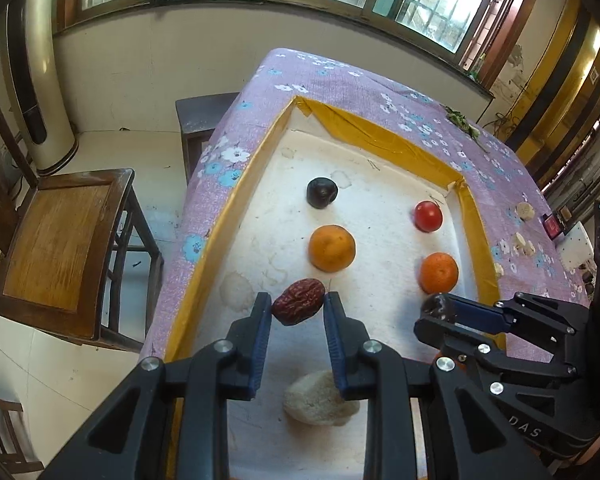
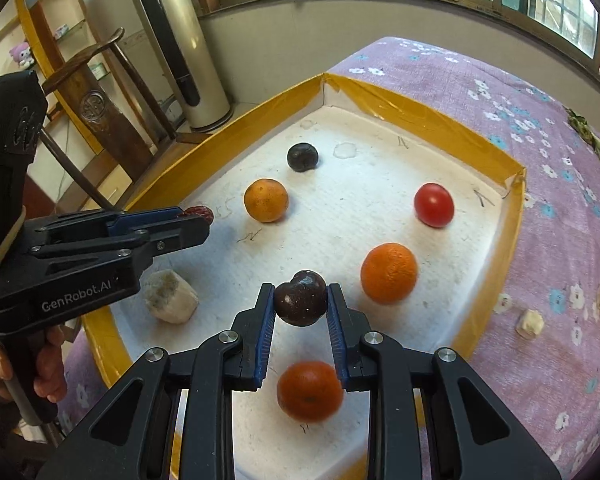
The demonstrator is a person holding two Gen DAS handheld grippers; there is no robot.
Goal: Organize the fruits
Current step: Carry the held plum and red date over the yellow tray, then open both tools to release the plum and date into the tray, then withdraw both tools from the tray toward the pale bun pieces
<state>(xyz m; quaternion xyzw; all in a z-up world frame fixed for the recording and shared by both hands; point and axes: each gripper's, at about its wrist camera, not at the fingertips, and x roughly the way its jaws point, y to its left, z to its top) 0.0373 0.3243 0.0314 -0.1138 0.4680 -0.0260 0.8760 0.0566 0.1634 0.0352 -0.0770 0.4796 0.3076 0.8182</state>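
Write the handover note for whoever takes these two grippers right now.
Left gripper: shut on a red date, held above the tray.
Right gripper: shut on a dark plum, also above the tray.
Resting in the tray: another dark plum, a tomato, three oranges, a pale chunk.
Left: set down both held fruits.

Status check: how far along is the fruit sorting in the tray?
Done: two columns are forming in the tray: plum and orange; tomato and orange.
In hand: left gripper holds a red date; right gripper holds a dark plum.
Left: placing both; a near orange waits.
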